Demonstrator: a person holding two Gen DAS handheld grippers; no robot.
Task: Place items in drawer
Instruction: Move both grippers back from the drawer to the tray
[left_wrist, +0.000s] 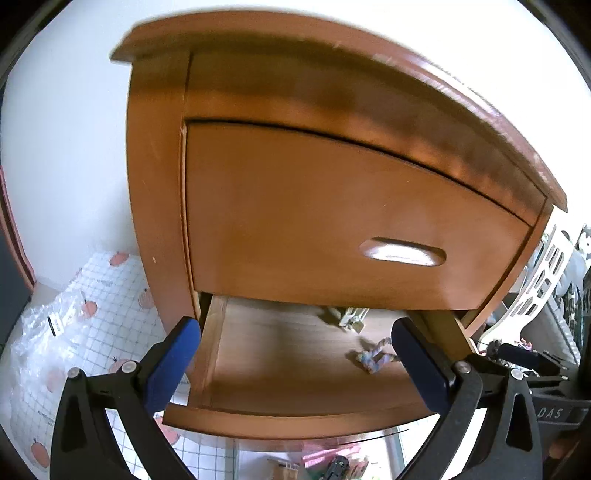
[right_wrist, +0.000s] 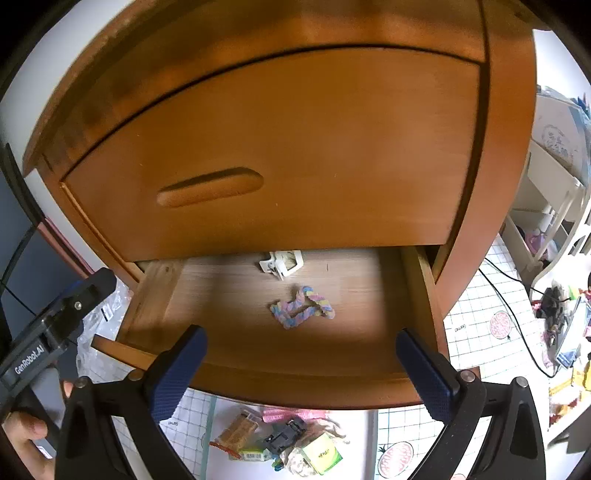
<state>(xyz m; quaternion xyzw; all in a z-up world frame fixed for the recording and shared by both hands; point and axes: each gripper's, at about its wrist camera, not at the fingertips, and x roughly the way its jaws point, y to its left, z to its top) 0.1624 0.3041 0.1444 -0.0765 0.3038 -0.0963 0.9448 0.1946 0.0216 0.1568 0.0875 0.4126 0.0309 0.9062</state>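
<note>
Two tools hang wide open and empty over the pulled-out lower drawer (right_wrist: 288, 354) of a wooden nightstand (right_wrist: 295, 129): the right tool (right_wrist: 301, 363) above the drawer's front half, the left tool (left_wrist: 295, 356) nearer its left wall. Nothing lies between either pair of jaws. Two items already rest on the drawer floor, apart from each other: a pastel braided cord (right_wrist: 303, 306) near the middle and a white clip (right_wrist: 281, 263) further back, close under the closed upper drawer front (right_wrist: 273, 147). The rest of the items, a heap (right_wrist: 280, 439) of packets and small toys, sit on the floor mat (right_wrist: 476, 328) below the drawer front, so the task looks only partly done.

Risks, as judged from here: the drawer front overhangs the heap, and a tool rising from the floor could knock its underside or drop its load outside the rim. The upper drawer front shades the back of the drawer, so anything released deep could catch on it. The two tools work close together and may collide; the left one shows at the left edge of the right wrist view.

Around: a crumpled plastic bag (left_wrist: 40, 332) to the left, a white shelf unit (right_wrist: 546, 206) and a black cable (right_wrist: 517, 317) to the right.
</note>
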